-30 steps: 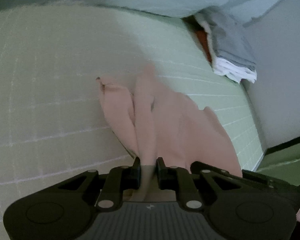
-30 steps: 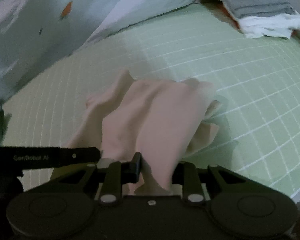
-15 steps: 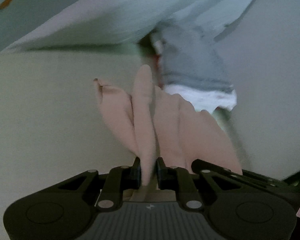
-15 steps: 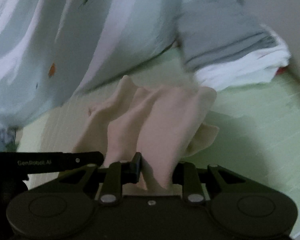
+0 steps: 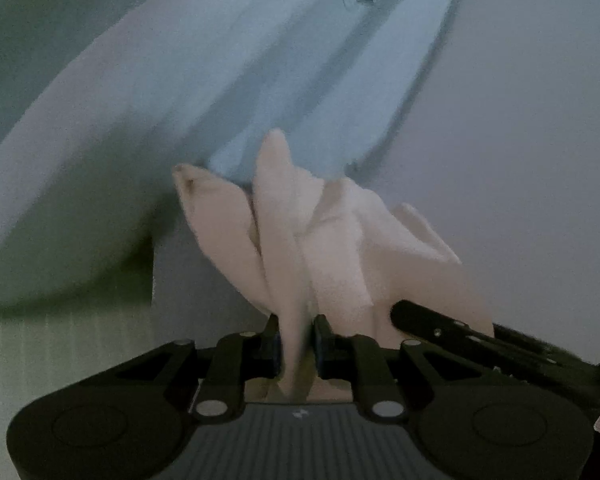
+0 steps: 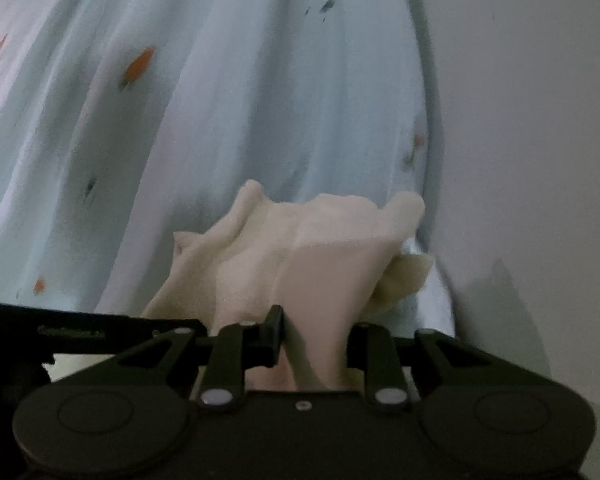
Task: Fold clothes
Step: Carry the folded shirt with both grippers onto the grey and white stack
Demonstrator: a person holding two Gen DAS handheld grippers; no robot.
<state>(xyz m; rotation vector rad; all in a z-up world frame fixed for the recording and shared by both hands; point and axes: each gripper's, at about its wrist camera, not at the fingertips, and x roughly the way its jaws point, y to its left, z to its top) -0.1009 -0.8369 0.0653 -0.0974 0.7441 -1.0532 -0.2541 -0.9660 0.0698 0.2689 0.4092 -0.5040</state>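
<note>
A pale pink garment (image 5: 332, 240) hangs bunched in folds in front of both cameras, lifted off the bed. My left gripper (image 5: 296, 340) is shut on a narrow fold of it. In the right wrist view the same pale pink garment (image 6: 312, 256) drapes over my right gripper (image 6: 312, 332), which is shut on its edge; the right finger is hidden behind the cloth. The black body of the right gripper (image 5: 480, 340) shows at the lower right of the left wrist view, close beside the left one.
A light blue curtain (image 6: 220, 100) with small orange and dark marks fills the background. A plain pale wall (image 6: 520, 120) is to its right. A strip of the green gridded bed sheet (image 5: 60, 352) shows at the lower left of the left wrist view.
Both grippers have tilted and risen with the garment: the green bed and the folded stack have dropped out of view, and curtain and wall now fill the frames. Both grips hold as before.
</note>
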